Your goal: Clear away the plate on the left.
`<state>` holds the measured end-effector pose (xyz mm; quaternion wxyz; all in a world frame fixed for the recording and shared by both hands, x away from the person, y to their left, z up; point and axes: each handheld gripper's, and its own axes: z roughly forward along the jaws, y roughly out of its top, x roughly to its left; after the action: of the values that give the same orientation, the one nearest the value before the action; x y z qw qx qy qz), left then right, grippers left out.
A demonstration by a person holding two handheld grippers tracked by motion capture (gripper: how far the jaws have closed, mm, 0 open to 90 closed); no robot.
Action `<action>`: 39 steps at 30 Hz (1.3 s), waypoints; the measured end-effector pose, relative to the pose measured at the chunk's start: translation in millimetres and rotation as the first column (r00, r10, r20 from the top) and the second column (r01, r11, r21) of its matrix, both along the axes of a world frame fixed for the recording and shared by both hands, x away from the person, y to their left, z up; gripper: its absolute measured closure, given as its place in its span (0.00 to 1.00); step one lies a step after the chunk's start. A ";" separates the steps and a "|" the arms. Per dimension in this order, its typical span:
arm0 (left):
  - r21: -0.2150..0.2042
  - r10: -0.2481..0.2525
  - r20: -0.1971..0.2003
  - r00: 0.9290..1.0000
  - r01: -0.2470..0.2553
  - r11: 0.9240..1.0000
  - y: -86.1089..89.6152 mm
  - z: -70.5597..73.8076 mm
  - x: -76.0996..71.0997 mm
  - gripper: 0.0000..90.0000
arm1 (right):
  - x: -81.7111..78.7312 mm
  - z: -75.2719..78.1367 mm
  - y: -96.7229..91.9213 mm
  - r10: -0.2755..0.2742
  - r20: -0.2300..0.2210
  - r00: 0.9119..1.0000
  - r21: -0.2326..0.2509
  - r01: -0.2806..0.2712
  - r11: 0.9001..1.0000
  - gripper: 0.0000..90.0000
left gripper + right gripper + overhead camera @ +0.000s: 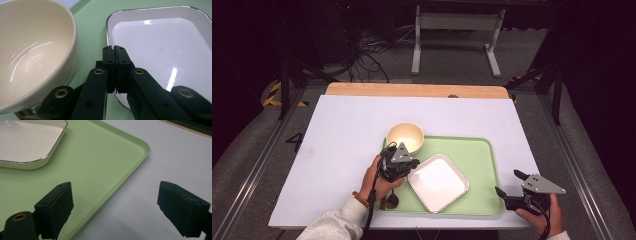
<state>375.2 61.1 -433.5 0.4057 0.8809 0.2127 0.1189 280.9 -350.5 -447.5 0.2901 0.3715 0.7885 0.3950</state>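
High view puts my left gripper (404, 162) over the near-left part of the green tray (479, 200), wedged between the cream bowl (405, 136) just beyond it and the white square dish (438, 182) just to its right. In the left gripper view its jaws are pressed together with nothing between them, tips hanging right at the dish's rim (108, 22) and the bowl's wall (72, 50) close on the other side — very little slack either way. My right gripper (512, 192) sits off the tray's near-right corner, jaws spread wide and empty; in the right gripper view one pad (56, 203) is over the green surface and the other pad (181, 207) over the white table (175, 152), so they stand astride the tray's edge (117, 187). The dish lies turned diamond-wise on the tray, one corner pointing toward the near edge, and my left is plainly the nearer hand to it. I judge any grab at the dish needs those jaws opened first, and there is scant room to do that beside the bowl. The right half of the tray is bare — open room for sliding the dish that way. A small dark object (390, 201) sits by the tray's near-left corner; I can't tell what it is.
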 end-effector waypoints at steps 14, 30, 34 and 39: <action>0.049 -0.125 0.026 0.992 0.124 0.991 -12.0 6.5 -24.3 0.48 | 0.0 -0.4 1.1 0.006 -0.001 1.000 -0.001 -0.006 1.000 0.15; 0.063 -0.314 -0.088 0.945 0.320 0.945 -27.1 -3.8 -46.1 0.89 | 1.1 -1.0 1.9 0.007 -0.002 1.000 -0.003 -0.007 1.000 0.15; 0.076 -0.342 -0.119 0.932 0.352 0.933 -33.4 -8.5 -49.9 0.99 | 0.8 -0.9 1.8 -0.001 -0.001 1.000 0.002 0.001 1.000 0.15; 0.117 -0.345 -0.140 0.928 0.362 0.925 -37.7 -13.1 -55.3 1.00 | -1.4 0.7 2.9 -0.016 0.017 1.000 0.011 0.016 1.000 0.15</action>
<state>319.9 23.5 -446.5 0.3445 0.9365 0.0647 0.0069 279.6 -347.6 -446.8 0.2980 0.3762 0.7808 0.4001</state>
